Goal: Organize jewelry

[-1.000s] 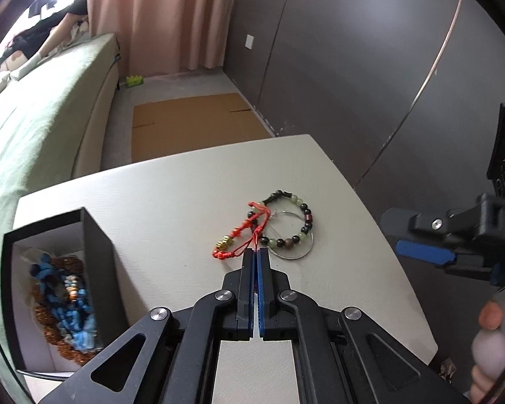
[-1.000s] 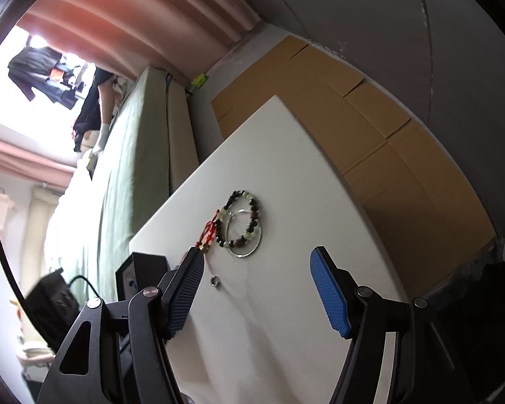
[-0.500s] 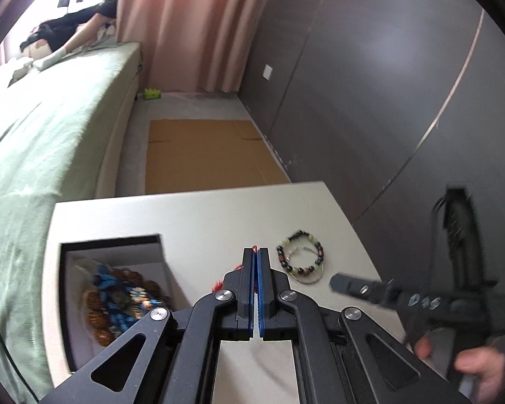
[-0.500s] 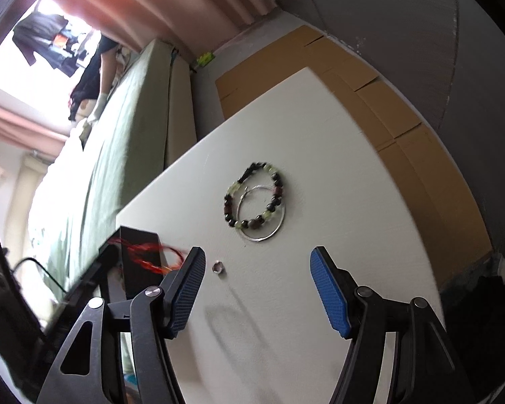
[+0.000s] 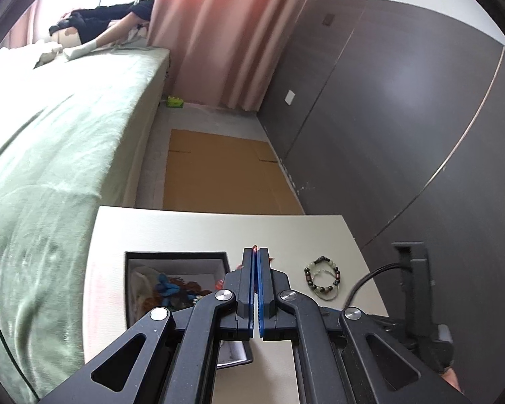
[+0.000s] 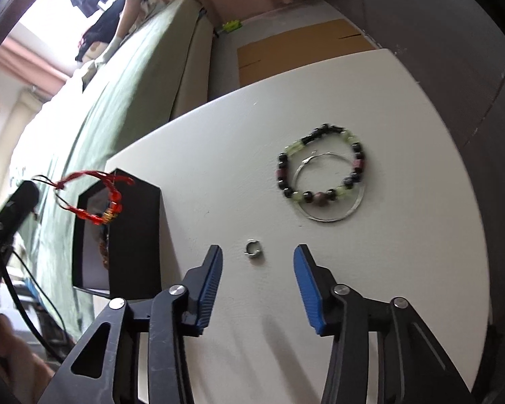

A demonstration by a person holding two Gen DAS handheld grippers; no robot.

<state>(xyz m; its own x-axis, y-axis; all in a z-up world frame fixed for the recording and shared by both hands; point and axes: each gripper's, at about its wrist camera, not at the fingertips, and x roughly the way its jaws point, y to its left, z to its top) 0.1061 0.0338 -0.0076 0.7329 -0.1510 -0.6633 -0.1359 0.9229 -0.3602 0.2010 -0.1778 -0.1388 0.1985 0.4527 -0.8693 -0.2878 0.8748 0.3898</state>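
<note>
standing beside a green bed [image 5: 50, 155], pink curtain [image 5: 225, 33] behind: white table [image 6: 320, 101]. holding blue and brown beads: black box [image 6: 134, 222]. now lifted off the table, dangling over the box: red bracelet [image 6: 94, 198], pinched by left gripper [image 5: 255, 256]. spread wide around small ring [image 6: 253, 248]: right gripper [image 6: 257, 269]. unmoved: beaded bracelet [image 6: 320, 165].

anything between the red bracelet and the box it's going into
Nothing visible does. The red bracelet hangs from the shut left hand-held gripper above the open top of the black box, which has no lid on and already holds other jewelry.
</note>
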